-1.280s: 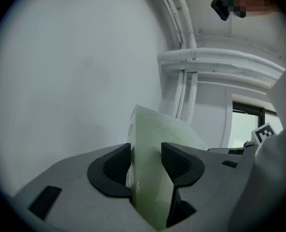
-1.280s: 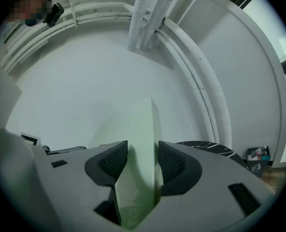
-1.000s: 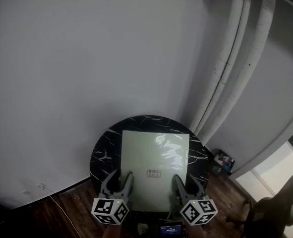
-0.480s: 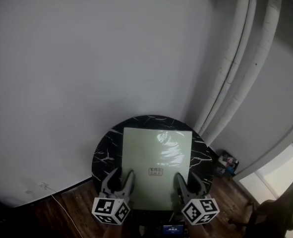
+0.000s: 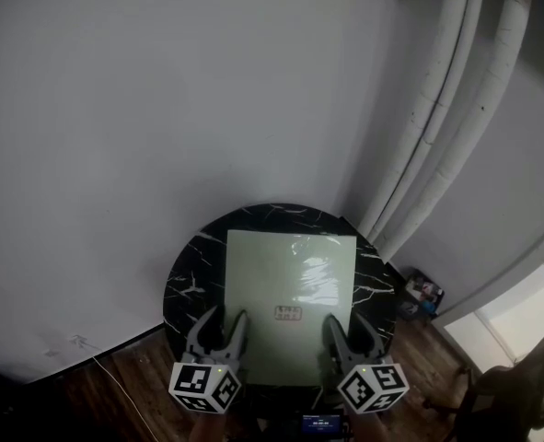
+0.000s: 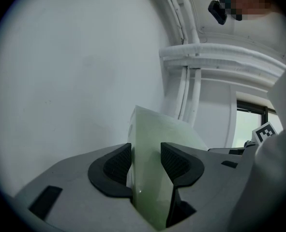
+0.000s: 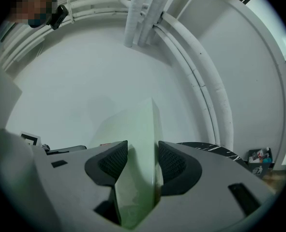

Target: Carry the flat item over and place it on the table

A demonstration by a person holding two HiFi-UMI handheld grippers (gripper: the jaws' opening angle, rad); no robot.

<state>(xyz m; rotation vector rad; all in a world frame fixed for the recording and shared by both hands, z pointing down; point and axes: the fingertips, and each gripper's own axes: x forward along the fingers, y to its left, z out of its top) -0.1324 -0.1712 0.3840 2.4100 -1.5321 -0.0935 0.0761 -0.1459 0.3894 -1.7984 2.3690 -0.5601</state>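
A pale green flat board (image 5: 290, 279) with a small label lies level over the round black marble table (image 5: 184, 284) by the white wall. My left gripper (image 5: 224, 326) holds the board's near edge at its left, and my right gripper (image 5: 345, 328) holds the same edge at its right. In the left gripper view the board (image 6: 155, 129) fills the gap of the left gripper (image 6: 146, 154), both pads against it. The right gripper view shows the board (image 7: 138, 122) pinched in the right gripper (image 7: 143, 154), with the table (image 7: 215, 149) beyond. Whether the board touches the tabletop is hidden.
White pipes (image 5: 437, 127) run up the wall to the right of the table. Small colourful items (image 5: 419, 295) lie on the wooden floor beside it, and a dark chair (image 5: 520, 385) stands at the lower right. A thin cable (image 5: 115, 376) trails on the floor at the left.
The table and board sit slightly higher in the head view than a second ago. Both grippers keep the same hold on the board's near edge.
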